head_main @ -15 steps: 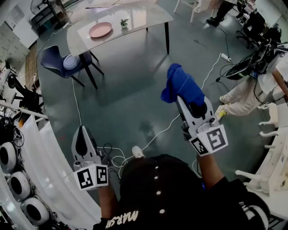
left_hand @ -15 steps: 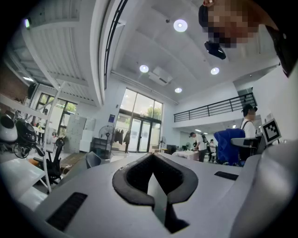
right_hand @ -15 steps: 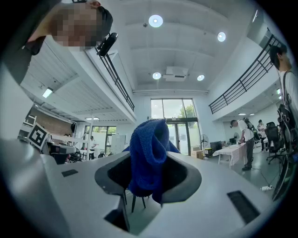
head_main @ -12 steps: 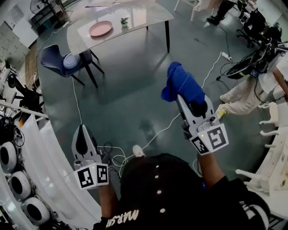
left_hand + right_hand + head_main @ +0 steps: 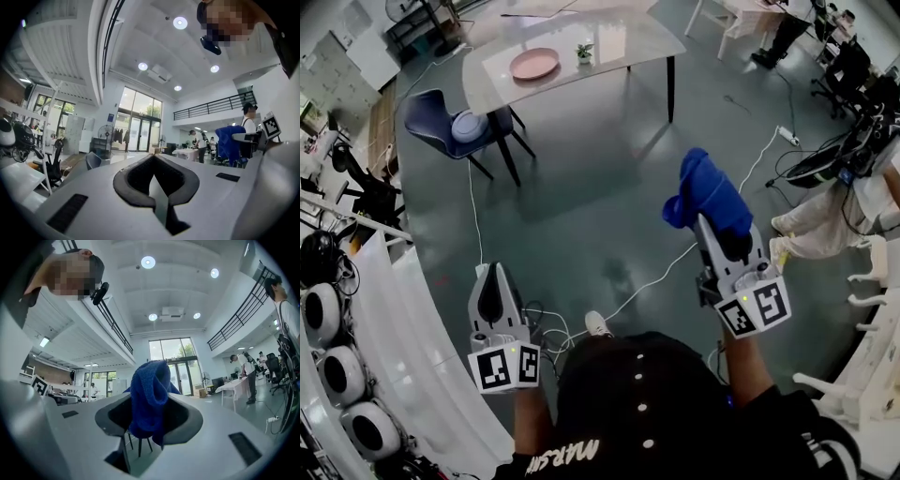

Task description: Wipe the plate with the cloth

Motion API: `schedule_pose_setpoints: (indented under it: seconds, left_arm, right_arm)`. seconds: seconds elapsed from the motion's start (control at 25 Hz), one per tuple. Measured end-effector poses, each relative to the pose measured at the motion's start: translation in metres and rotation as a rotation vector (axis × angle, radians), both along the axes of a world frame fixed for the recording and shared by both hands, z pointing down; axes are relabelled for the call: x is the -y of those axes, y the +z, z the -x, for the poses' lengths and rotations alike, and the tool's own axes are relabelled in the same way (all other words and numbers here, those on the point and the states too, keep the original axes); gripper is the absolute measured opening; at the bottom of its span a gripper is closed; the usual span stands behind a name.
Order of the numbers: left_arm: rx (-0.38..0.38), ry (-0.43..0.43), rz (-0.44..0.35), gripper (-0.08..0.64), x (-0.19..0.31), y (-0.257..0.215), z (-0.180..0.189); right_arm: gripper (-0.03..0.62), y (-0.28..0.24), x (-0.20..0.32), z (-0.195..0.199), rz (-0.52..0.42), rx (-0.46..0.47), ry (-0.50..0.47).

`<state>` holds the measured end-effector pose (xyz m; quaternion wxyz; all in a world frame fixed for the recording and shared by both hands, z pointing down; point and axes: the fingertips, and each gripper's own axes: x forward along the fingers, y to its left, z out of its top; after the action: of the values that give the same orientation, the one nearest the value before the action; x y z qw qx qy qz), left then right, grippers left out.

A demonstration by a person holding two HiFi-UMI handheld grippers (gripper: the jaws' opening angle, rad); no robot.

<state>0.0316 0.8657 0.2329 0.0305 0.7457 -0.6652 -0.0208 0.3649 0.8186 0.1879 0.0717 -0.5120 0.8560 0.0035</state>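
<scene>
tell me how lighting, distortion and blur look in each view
Head view: dim and greenish, with fisheye curving the room and glare on the glossy table beside the plate. Left gripper view: dark round border, ceiling lamps blown out, glass doors bright. Right gripper view: same round border, railings bent, cloth sharp.

Pale table [image 5: 628,42] — small potted plant [image 5: 584,52] on top; blue chair [image 5: 422,108] beside.

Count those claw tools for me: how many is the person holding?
2. The left gripper, shut and empty, is at the head view's lower left; the right gripper, at right, grips a blue cloth.
</scene>
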Motion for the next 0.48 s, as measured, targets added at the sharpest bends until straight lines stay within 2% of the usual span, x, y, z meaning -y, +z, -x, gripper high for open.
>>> schedule_pose_setpoints:
  seconds: [0.12, 0.16, 0.24, 0.32, 0.48]
  left_arm:
    - [0.051, -0.006, -0.006, 0.02, 0.001, -0.001, 0.0]
    - [0.057, -0.011, 0.001, 0.063, 0.002, 0.0, 0.002]
    - [0.05, -0.032, 0.022, 0.236, 0.007, 0.002, 0.01]
    - [0.053, -0.06, 0.024, 0.306, 0.013, 0.0, 0.02]
    - [0.08, -0.058, 0.008, 0.331, 0.021, -0.006, 0.032]
  right_arm:
    - [0.161, 0.0, 0.003, 0.001, -0.001, -0.015, 0.007]
    - [0.161, 0.0, 0.004, 0.002, 0.0, -0.016, 0.009]
    - [0.162, -0.001, 0.008, 0.006, -0.001, -0.01, 0.013]
    - [0.163, -0.004, 0.014, 0.011, -0.005, -0.007, 0.018]
    - [0.163, -0.006, 0.022, 0.02, -0.015, 0.008, 0.034]
